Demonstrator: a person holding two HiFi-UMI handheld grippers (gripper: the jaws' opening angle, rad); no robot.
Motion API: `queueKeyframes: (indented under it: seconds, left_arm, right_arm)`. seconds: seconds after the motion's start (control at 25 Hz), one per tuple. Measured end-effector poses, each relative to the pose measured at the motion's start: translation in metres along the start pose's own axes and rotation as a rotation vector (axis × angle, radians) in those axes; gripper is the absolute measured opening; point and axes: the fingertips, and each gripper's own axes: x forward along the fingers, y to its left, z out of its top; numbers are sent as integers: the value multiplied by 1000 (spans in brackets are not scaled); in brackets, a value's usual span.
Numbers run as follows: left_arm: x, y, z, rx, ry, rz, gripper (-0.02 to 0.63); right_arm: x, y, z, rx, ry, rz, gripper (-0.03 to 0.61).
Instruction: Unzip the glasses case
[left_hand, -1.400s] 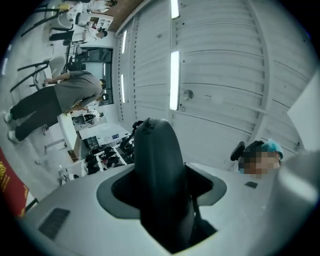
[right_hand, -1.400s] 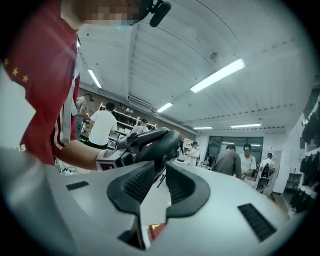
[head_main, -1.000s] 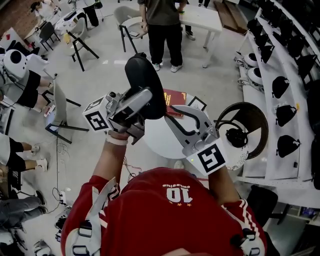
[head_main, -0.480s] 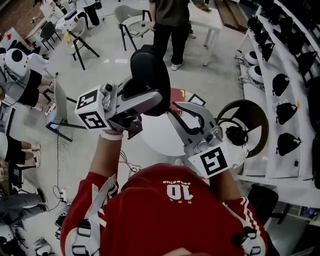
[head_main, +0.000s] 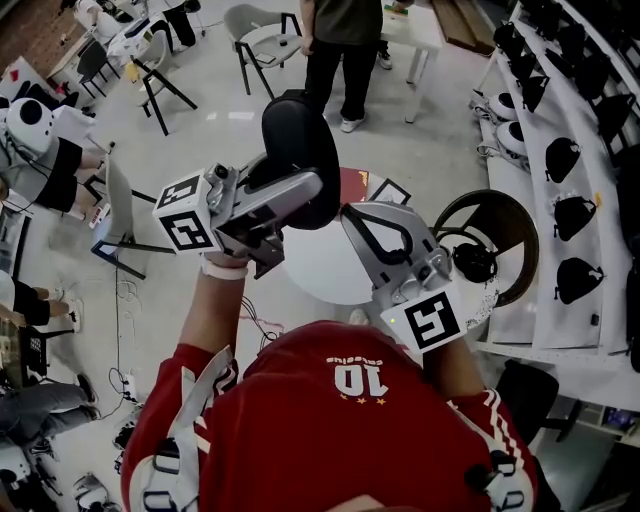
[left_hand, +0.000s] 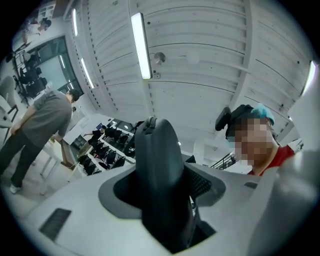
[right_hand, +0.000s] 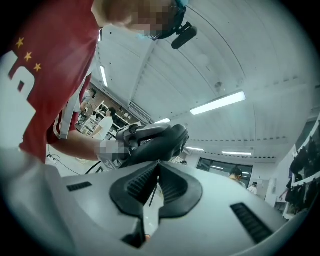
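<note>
Glasses case (head_main: 298, 160) is black, oval, smooth, upright.

Round white table (head_main: 312, 268), red book (head_main: 353, 186), chair (head_main: 258, 38)

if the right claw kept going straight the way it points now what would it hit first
The glasses case, black, directly ahead of the right claw and held up in the left claw, whose jaws are closing on it. Depth is unclear; the tips may already touch it.
</note>
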Motion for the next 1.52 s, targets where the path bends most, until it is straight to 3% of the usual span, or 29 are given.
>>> queueKeyframes:
  seconds: [0.36,0.84,1.52]
  left_arm:
    - [-8,13,-22,-54,85,62,252]
    - [0,12,-59,-79,179,64,252]
    - [-3,18,-96,-11,340,103,255]
  right_arm:
    - [-1,5,-16,-19,88,21,15]
    - [-17,-9,-23,-28,127,-9,15]
    - [-20,-25,-33,-41,164,-41,15]
